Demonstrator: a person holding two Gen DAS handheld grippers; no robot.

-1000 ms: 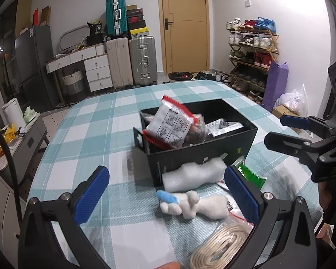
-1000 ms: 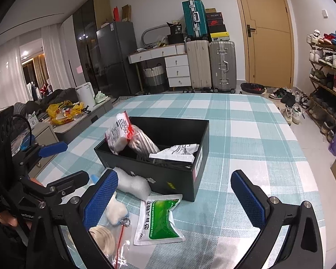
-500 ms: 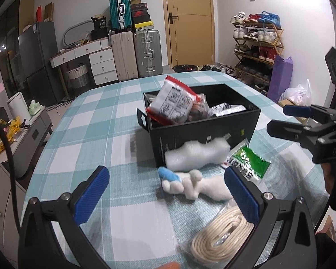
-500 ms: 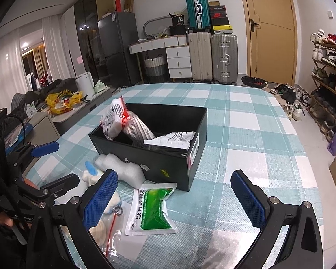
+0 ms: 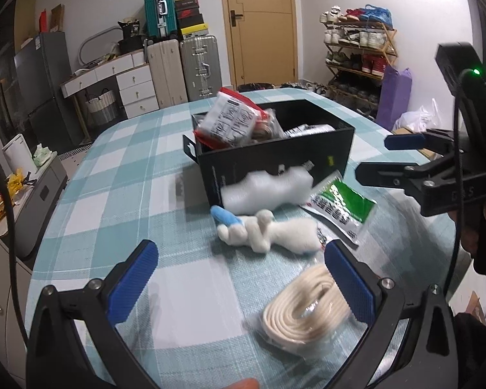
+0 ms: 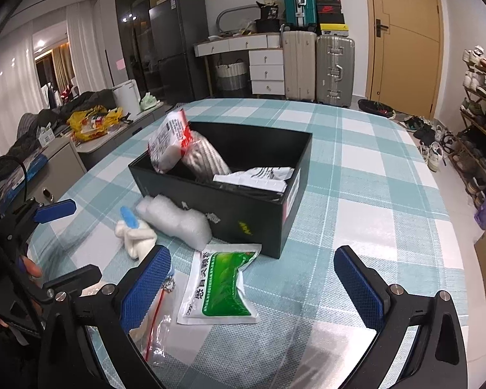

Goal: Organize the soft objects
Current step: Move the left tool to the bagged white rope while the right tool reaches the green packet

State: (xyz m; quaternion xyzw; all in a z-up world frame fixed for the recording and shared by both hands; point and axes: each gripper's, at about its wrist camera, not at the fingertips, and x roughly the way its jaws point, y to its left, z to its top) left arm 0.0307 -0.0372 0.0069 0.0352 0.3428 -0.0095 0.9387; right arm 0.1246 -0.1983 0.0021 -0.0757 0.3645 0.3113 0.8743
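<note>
One table [image 6: 366, 201] fills both views, draped in a woven cloth of teal and white checks. One black box [image 6: 243, 214] of stiff card stands on it near the middle, rectangular and open at the top. Three soft packets sit inside: a red-edged white packet [image 5: 228, 123] leaning up at one end, a grey striped packet [image 6: 204, 159] against it, and a flat white printed packet [image 6: 259, 176] lying at the other end.

Four soft things lie on the cloth outside the box. A lumpy white foam wrap [image 5: 265, 189] rests touching the box's long side wall. Just beside it lies one glossy green and white pouch [image 6: 218, 283], flat and roughly rectangular, with a corner close to the box. One coiled cream strap [image 5: 307, 308] in a clear bag, flat and ribbed, sits closest to the left gripper. One white plush toy [image 5: 269, 235], fuzzy, with a blue tip on one end, lies between the foam wrap and the strap.

Two grippers [image 5: 243, 283] [image 6: 252, 287] hover above the cloth, each with two black arms and blue textured pads. The left one [image 5: 243, 283] is spread wide and holds nothing, its right pad over the strap's edge. The right one [image 6: 252, 287] is likewise spread wide and empty, the green pouch lying between its fingers below.
</note>
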